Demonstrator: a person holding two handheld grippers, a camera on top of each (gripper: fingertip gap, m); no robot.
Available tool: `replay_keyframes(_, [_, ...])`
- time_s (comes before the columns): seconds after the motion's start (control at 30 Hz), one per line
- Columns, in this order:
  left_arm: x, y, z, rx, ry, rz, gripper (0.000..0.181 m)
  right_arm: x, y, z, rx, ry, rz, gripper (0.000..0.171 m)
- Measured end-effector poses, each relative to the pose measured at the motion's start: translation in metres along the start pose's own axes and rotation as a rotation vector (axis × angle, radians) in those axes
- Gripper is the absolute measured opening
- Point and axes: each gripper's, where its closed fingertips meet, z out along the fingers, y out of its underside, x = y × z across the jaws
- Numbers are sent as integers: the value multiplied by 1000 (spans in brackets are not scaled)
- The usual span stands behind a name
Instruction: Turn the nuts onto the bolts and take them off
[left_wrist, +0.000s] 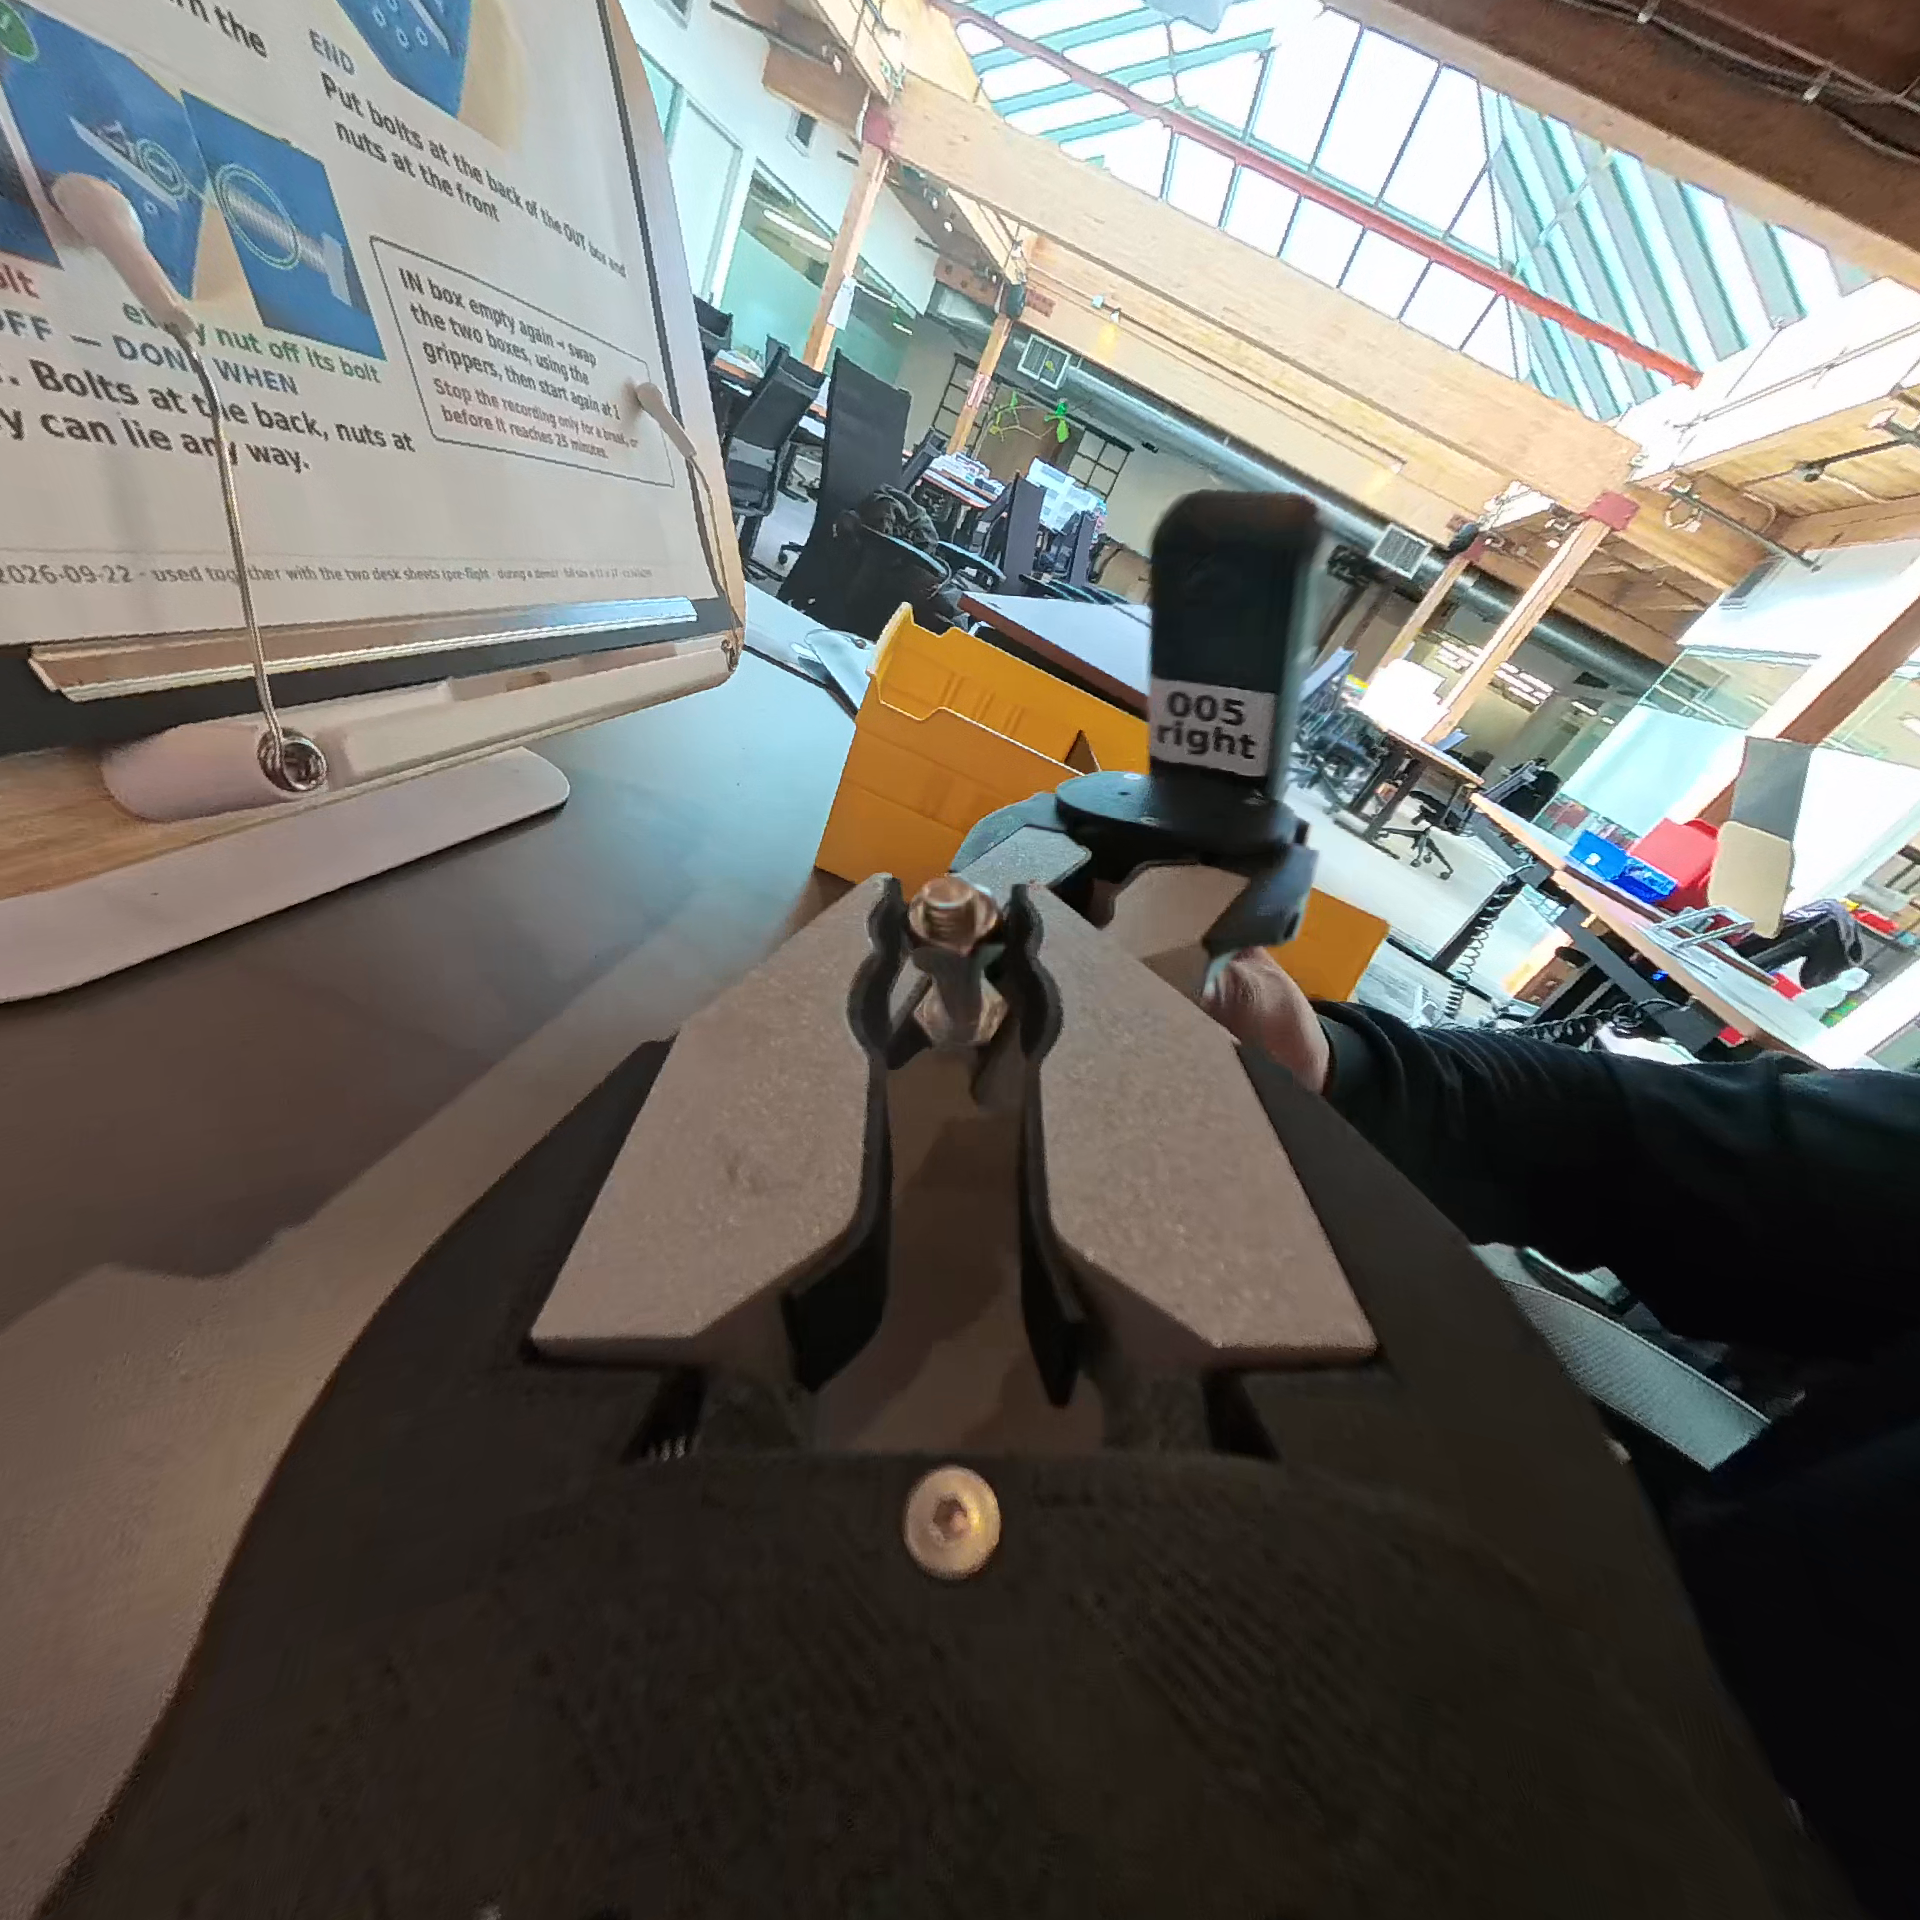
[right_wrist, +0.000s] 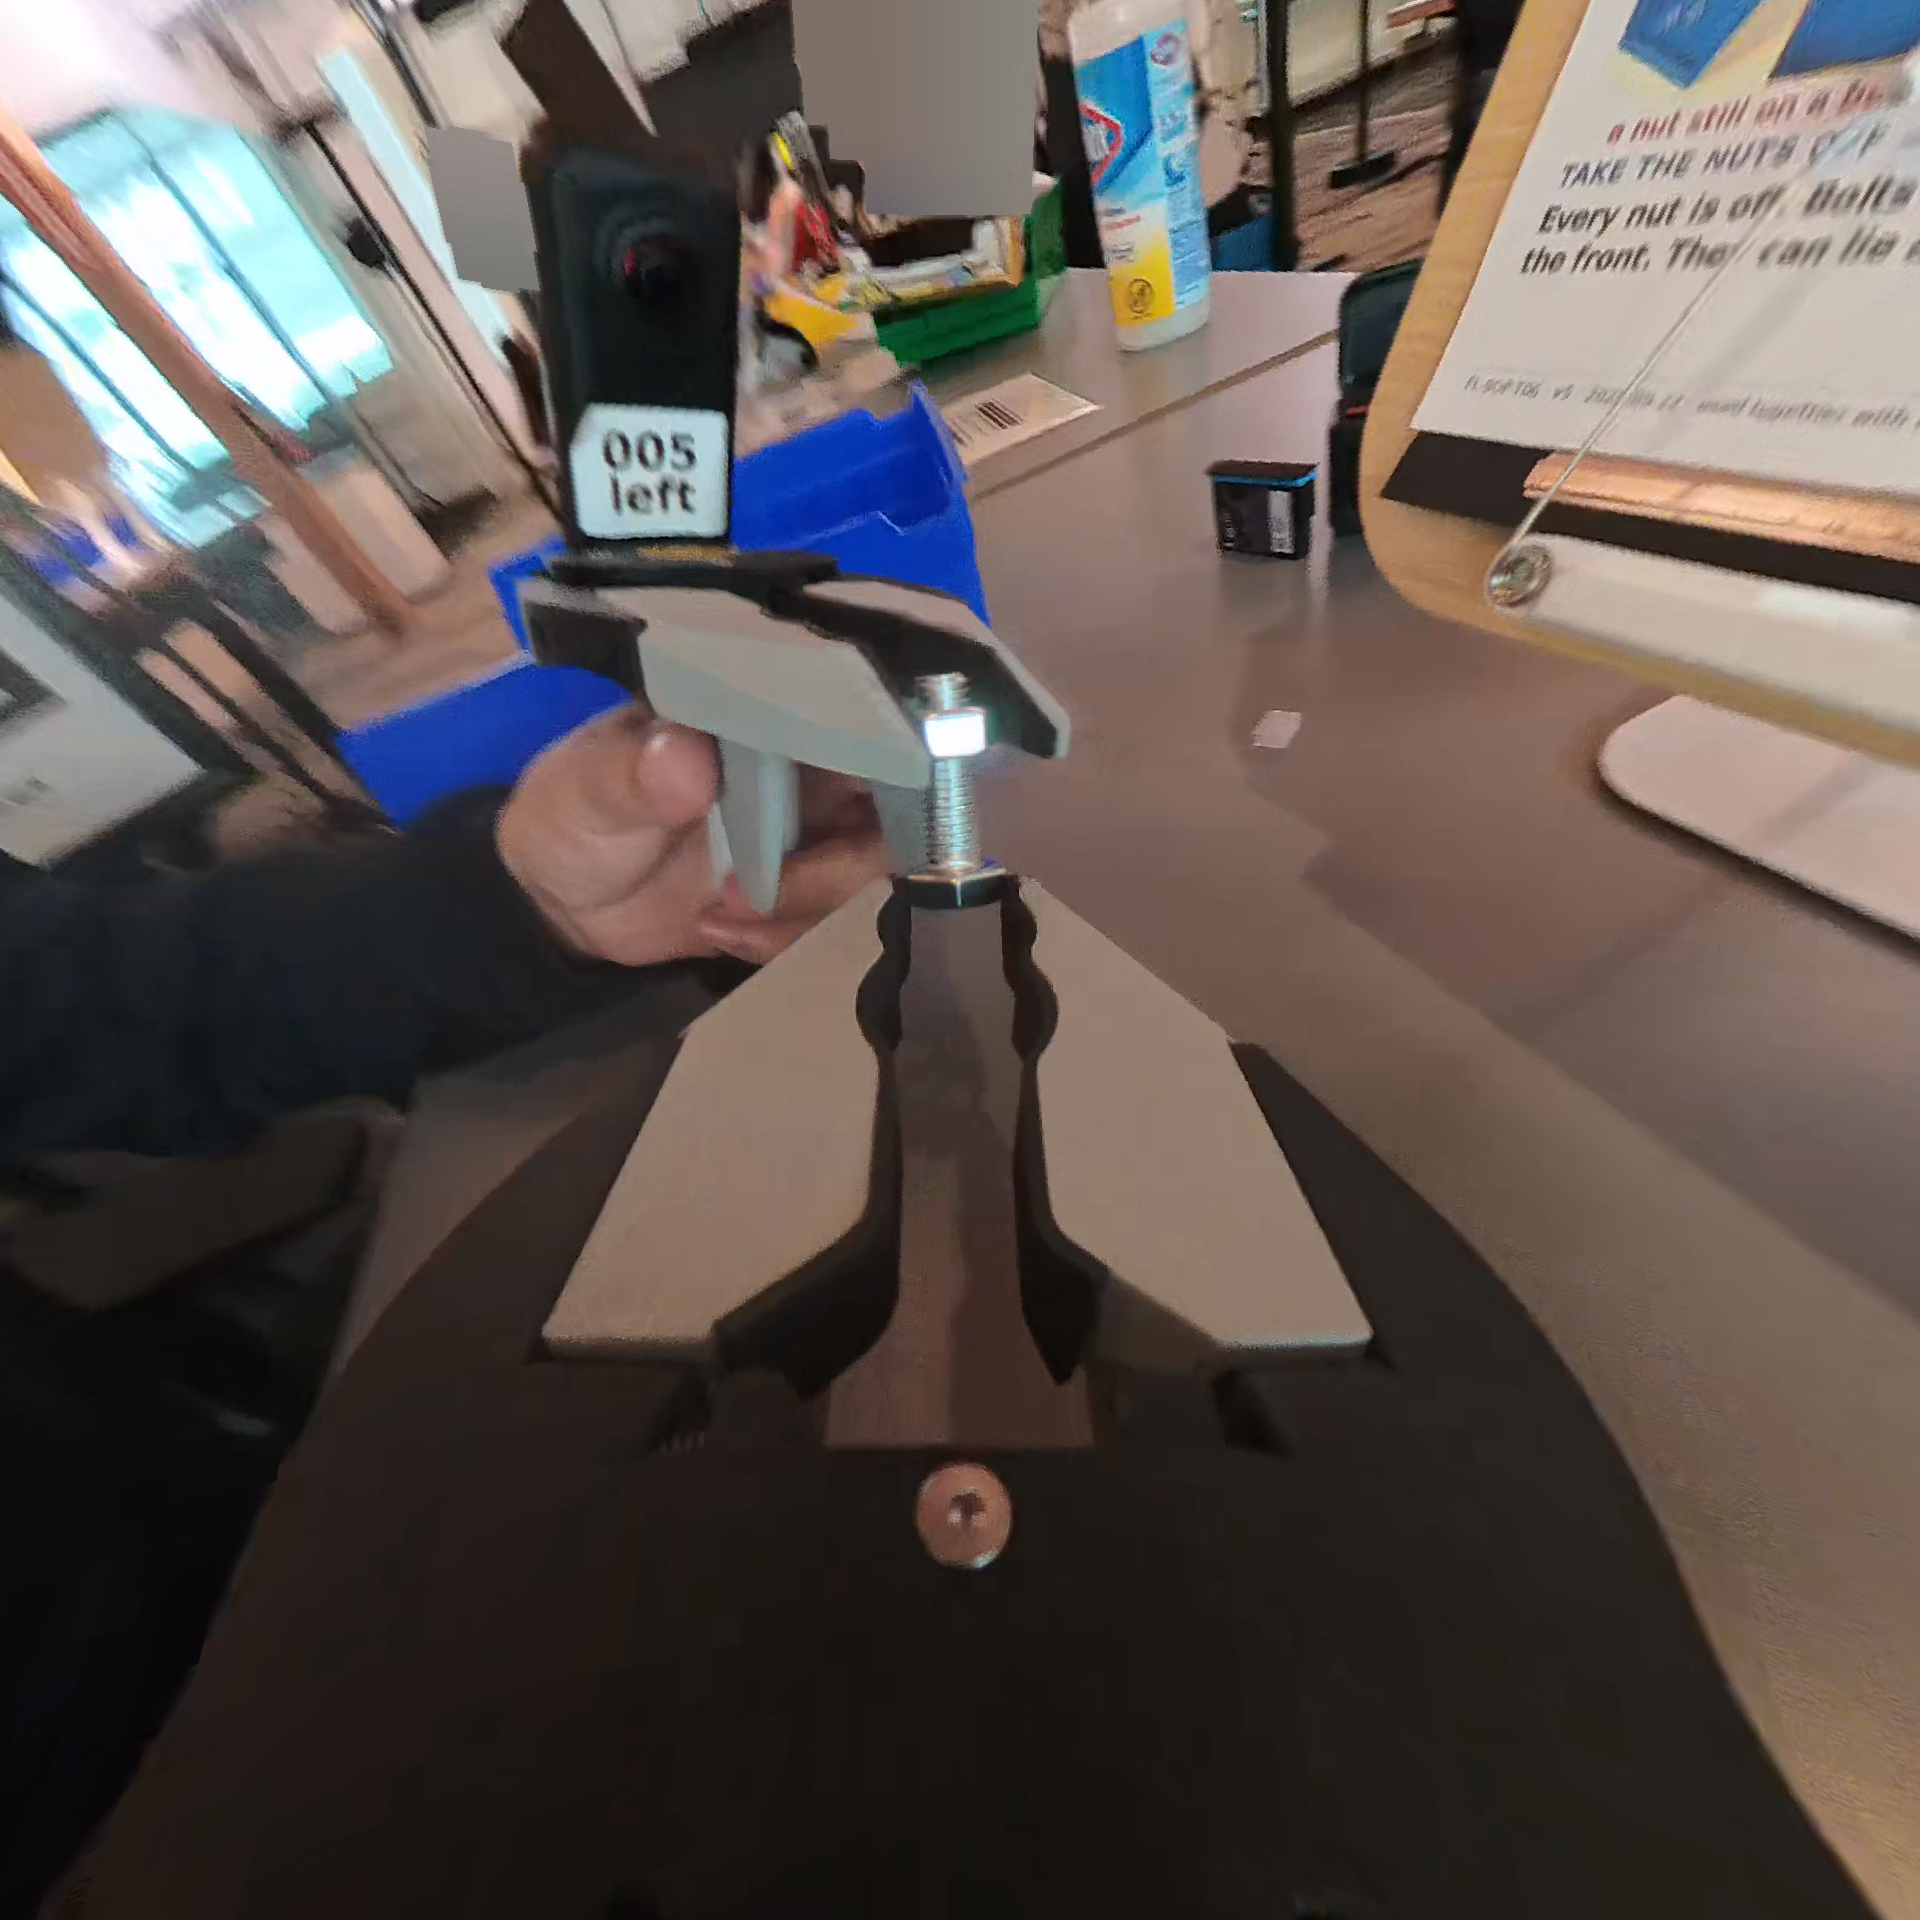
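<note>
Fingers of left gripper (left_wrist: 951, 940) clamped on nut (right_wrist: 956, 732), right gripper (right_wrist: 951, 899) pinching bolt (right_wrist: 951, 800) head, yellow bin (left_wrist: 956, 758) behind, blue bin (right_wrist: 831, 520) beyond.

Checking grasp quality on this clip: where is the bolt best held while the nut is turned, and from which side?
Probably by its hexagonal head, from the end opposite the thread. The flats give the right gripper purchase against twisting, and it grips there now. That leaves the thread free for the nut, which the left gripper pinches from the side.
</note>
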Motion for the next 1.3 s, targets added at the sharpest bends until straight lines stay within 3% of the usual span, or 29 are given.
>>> replay_keyframes(0.17, [2,-3,-2,4,6,16,23,0,-7,-6,77,-134,174,14])
replay_keyframes(0.4, [11,7,4,-26,81,-57,19,-9,-12,-8,117,-221,194,14])
replay_keyframes(0.43, [9,6,3,-22,69,-45,10,-10,-13,-9,118,-232,191,14])
replay_keyframes(0.6, [14,5,2,-35,51,49,8,-15,-15,-9,122,-258,183,14])
replay_keyframes(0.7, [6,9,2,-79,-25,121,8,-6,-10,-11,74,-189,139,16])
replay_keyframes(0.83, [-2,21,3,-163,-83,131,7,17,-16,-28,60,-20,5,36])
replay_keyframes(0.93, [3,30,8,-205,-60,136,7,10,-26,-32,118,-43,-5,41])
replay_keyframes(1.13, [7,36,9,-247,-66,163,7,8,-16,-26,56,-43,-32,34])
replay_keyframes(1.27, [4,29,5,-210,-68,137,7,26,-17,-36,44,60,-53,14])
replay_keyframes(1.3, [4,29,5,-206,-68,135,7,26,-18,-37,54,59,-52,19])
